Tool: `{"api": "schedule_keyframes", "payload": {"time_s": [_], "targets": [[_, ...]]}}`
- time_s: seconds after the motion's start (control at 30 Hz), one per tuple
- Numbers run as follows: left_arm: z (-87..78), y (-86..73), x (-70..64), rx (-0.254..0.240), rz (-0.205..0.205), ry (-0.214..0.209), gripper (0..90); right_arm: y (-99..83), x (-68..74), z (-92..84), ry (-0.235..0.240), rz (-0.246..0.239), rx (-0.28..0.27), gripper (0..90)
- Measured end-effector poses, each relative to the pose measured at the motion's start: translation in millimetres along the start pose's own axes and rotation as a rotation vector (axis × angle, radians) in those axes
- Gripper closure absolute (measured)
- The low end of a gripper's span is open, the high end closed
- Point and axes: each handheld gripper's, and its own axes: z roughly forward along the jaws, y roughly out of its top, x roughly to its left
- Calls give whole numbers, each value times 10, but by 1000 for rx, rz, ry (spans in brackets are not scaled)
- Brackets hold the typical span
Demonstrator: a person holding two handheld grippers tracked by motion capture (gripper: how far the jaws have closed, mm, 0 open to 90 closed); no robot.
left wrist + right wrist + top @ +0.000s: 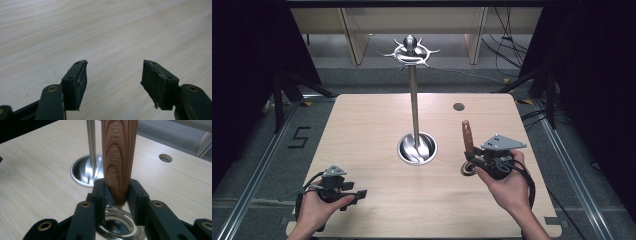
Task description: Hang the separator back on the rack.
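Observation:
My right gripper (473, 159) (117, 192) is shut on the lower end of a brown wooden handle (467, 136) (118, 157) that stands upright; a shiny metal ring-shaped head (468, 169) (117, 225) sits below it on the table. A metal stand (414, 100) with hooks at its top (411, 51) rises from a round steel base (417, 148) (83, 171) at the table's middle. My left gripper (361, 194) (113, 83) rests at the near left, open, with only bare wood between its pads.
The light wooden table (362, 125) has a small round hole (458, 106) (165, 158) at the back right. Dark curtains flank both sides, and cables lie on the floor at the far right (507, 45).

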Motion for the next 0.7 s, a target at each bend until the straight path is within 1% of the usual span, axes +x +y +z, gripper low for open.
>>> {"api": "schedule_keyframes", "payload": {"time_s": [0.03,0.07,0.1,0.13,0.17,0.23,0.27,0.3,0.33,0.37,0.4,0.47,0.5,0.53,0.63,0.7], "targets": [[-1,0,0,0,1,0,363,0,0,0,0,0,0,704],[-2,0,-1,-1,-1,3,363,10,-11,4,3,-11,-6,704],[-2,0,-1,-1,-1,3,363,15,6,5,-1,1,-10,704],[-3,-1,-3,-1,-4,4,363,28,-4,9,-2,-11,-22,704],[3,-3,3,-6,-5,-6,363,30,3,9,-2,-4,-22,704],[2,0,5,-3,-2,-6,363,37,8,0,0,-5,-12,704],[0,0,1,-3,-1,1,363,38,8,-5,0,-9,-9,704],[0,2,5,1,-1,-7,363,47,-8,-1,-2,-24,-14,704],[0,2,5,0,0,-7,363,55,-10,0,5,-26,-17,704],[0,2,4,-1,0,-7,363,54,12,3,-3,-6,-25,704],[-2,2,3,-1,-1,-6,363,69,11,9,0,-1,-33,704],[-2,1,4,-3,0,-7,363,79,13,7,0,-3,-30,704],[-2,1,0,-5,-1,0,363,83,12,3,-3,-10,-26,704],[-2,2,4,-2,-1,-4,363,95,14,12,-5,-2,-44,704],[-3,2,4,-1,-1,-4,363,104,29,15,-8,5,-51,704],[-2,3,5,-1,2,-5,363,126,10,11,2,-20,-45,704]]}}
